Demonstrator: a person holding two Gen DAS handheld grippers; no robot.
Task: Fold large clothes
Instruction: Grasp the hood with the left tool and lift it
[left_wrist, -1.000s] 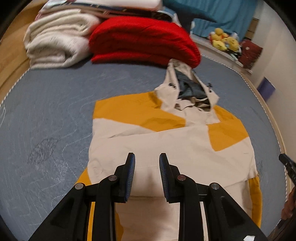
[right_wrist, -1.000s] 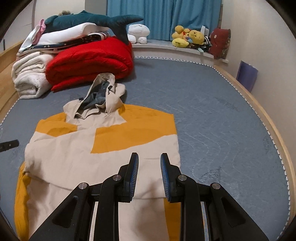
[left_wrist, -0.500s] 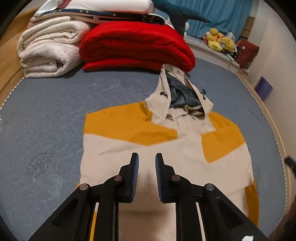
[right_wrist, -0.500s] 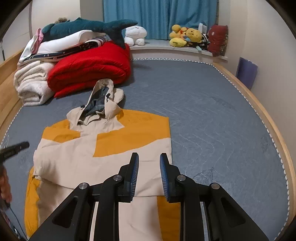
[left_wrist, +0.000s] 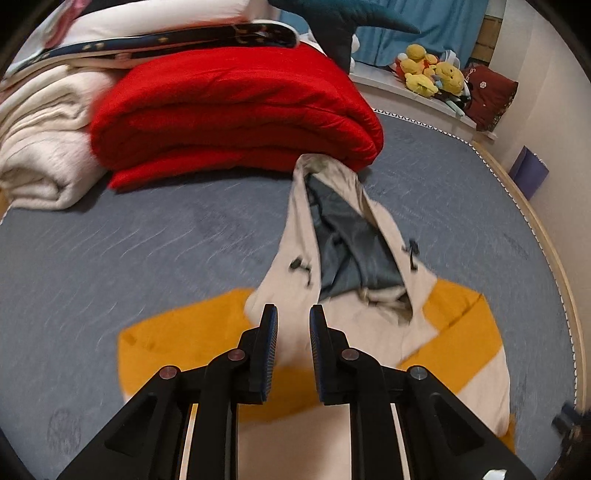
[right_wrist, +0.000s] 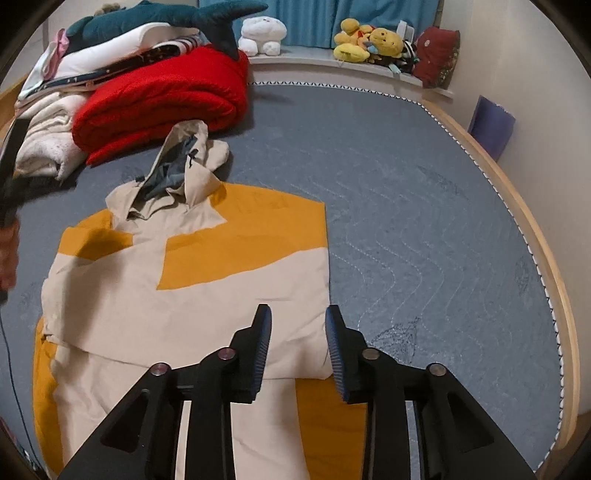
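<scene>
Both grippers are held angled steeply down over a cream-and-orange hooded jacket (right_wrist: 192, 288) spread on the grey bed cover (right_wrist: 424, 206).

The left gripper (left_wrist: 292, 319) is poised above the collar, the hood (left_wrist: 343, 229) just ahead of it; its jaws are kept a narrow gap apart and nothing is gripped. The right gripper (right_wrist: 298, 319) is poised above the folded jacket's right edge; its jaws have just been opening, and no cloth is caught between them. A red blanket (left_wrist: 229, 110) is seen beyond the hood.
</scene>
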